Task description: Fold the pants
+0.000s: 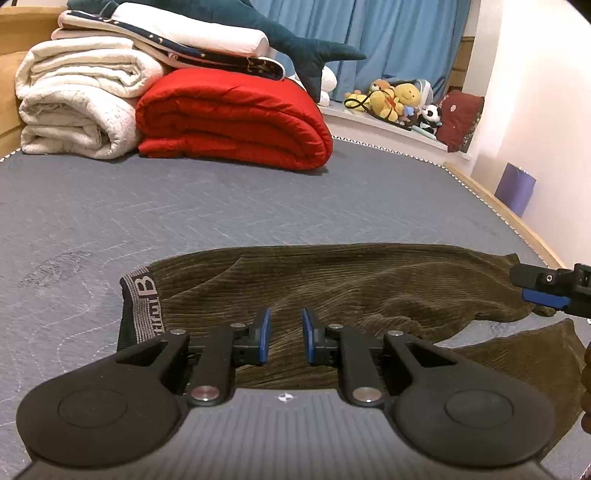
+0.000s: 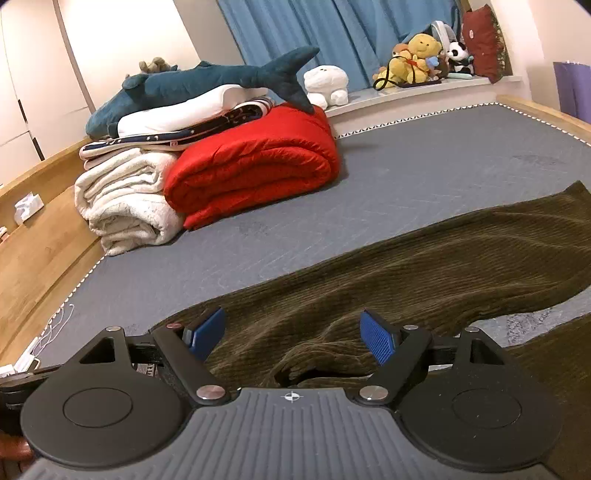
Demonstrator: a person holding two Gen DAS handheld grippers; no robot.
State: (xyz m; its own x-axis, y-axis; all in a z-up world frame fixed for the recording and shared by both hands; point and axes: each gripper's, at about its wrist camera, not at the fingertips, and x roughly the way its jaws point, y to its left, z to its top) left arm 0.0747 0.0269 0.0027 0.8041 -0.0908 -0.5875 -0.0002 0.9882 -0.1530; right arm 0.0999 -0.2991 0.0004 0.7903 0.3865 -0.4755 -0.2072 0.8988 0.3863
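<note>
So, olive corduroy pants [image 1: 369,288] spread flat on a grey mattress [image 1: 221,206], waistband [image 1: 142,306] off to the left of the left gripper [image 1: 284,334] and just beyond its left finger, legs running off to the right past the right finger. Left gripper hovering low over the seat area, blue pads [image 1: 264,334] parted by a narrow gap with only cloth showing beyond it, so released, not pinching anything. Hard to say whether the tips actually touch the fabric.

Over in the right wrist view, right gripper [image 2: 293,334] spread wide, blue pads [image 2: 376,338] far apart, holding nothing. Raised wrinkle [image 2: 317,356] of the pants sitting right between the fingers, close to the gripper body. Same pants [image 2: 424,273] stretching away ahead and to the right of the fingers, second leg poking out lower right. Right gripper also visible from the left camera, far right [image 1: 546,288], over the leg ends, though its pads are mostly cut off there.

Well beyond the fingertips: folded red quilt [image 2: 255,166], rolled white blanket [image 2: 125,206] touching its left side, plush shark [image 2: 192,83] lying on top of a stack of folded bedding. Blue curtain [image 2: 332,33] behind, pile of stuffed toys [image 2: 417,59] on the window ledge, wooden bed frame [image 2: 37,251] along the left edge
</note>
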